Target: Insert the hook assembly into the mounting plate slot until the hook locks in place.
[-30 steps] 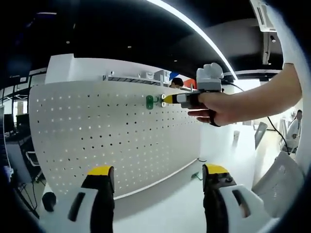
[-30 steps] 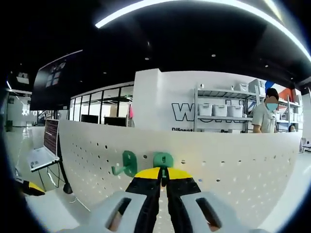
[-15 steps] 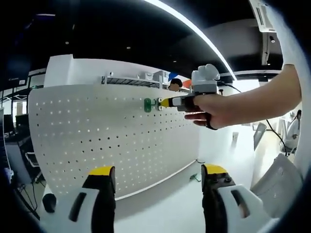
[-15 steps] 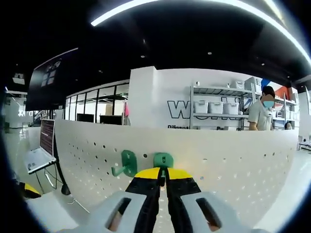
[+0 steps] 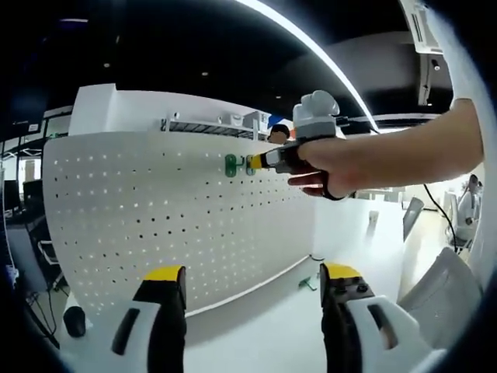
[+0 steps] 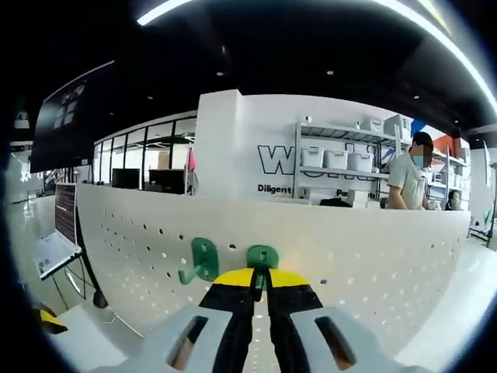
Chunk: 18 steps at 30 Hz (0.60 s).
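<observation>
- Two green hooks sit near the top edge of the white pegboard (image 6: 373, 256): one hook (image 6: 199, 262) hangs free, just left of the gripped hook (image 6: 262, 256).
- Right gripper (image 6: 260, 281) has its fingers clamped tight on that hook, right at the board.
- Left gripper (image 5: 248, 281) hangs back, fingers spread wide, holding nothing.

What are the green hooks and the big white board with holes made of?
The green hooks look like plastic: one even colour, smooth, rounded and moulded. The white board looks like painted sheet metal, thin, smooth and matte with neat rows of punched holes, though it could be plastic. The right tool is shut on one hook.
</observation>
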Available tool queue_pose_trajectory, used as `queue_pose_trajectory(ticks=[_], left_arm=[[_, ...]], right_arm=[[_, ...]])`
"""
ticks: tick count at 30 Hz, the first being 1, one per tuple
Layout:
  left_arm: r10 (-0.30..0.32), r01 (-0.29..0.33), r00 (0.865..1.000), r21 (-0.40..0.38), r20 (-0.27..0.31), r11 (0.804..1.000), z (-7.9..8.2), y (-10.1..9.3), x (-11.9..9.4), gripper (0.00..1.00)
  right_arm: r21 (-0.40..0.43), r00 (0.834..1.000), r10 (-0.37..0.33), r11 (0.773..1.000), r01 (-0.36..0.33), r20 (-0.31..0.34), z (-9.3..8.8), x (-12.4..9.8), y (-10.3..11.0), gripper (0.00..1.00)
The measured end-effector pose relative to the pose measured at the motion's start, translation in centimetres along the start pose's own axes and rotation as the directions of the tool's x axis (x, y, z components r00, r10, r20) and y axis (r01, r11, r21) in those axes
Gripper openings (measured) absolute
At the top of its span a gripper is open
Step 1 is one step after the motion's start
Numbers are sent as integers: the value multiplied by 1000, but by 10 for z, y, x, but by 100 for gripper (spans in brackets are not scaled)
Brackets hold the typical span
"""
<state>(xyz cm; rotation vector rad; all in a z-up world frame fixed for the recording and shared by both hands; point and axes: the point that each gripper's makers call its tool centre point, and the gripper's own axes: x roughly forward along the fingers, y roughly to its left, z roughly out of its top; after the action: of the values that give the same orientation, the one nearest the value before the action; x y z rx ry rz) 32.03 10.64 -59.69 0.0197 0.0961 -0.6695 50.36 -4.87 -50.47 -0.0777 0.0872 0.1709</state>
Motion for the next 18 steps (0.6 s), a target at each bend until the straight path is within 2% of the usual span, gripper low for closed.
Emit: queue_pose_trajectory(ticks=[6,7,10,15,18], left_arm=[[-2,2,1000,-1,-4,1000,-1,-1,1,72],[-1,1,1000,-1,-6,1000,-2,-1,1,72],[1,-1,1000,-7,-5,1000,-2,0,1,72],[0,0,1000,-10,-9,1000,-4,1,0,72],[1,-1,1000,-11,-8,1000,-4,1,0,72]], right_arm=[[17,1000,6,1000,-6,-2,-1,-2,0,5],[55,1000,18,998,-17,-10,-3,-4,3,7],[84,1000,14,996,-15,3,-3,-6,2,22],[83,1000,28,996,-28,-5,-7,-5,6,42],[86,1000,25,996,-23,-15,-11,-4,6,50]])
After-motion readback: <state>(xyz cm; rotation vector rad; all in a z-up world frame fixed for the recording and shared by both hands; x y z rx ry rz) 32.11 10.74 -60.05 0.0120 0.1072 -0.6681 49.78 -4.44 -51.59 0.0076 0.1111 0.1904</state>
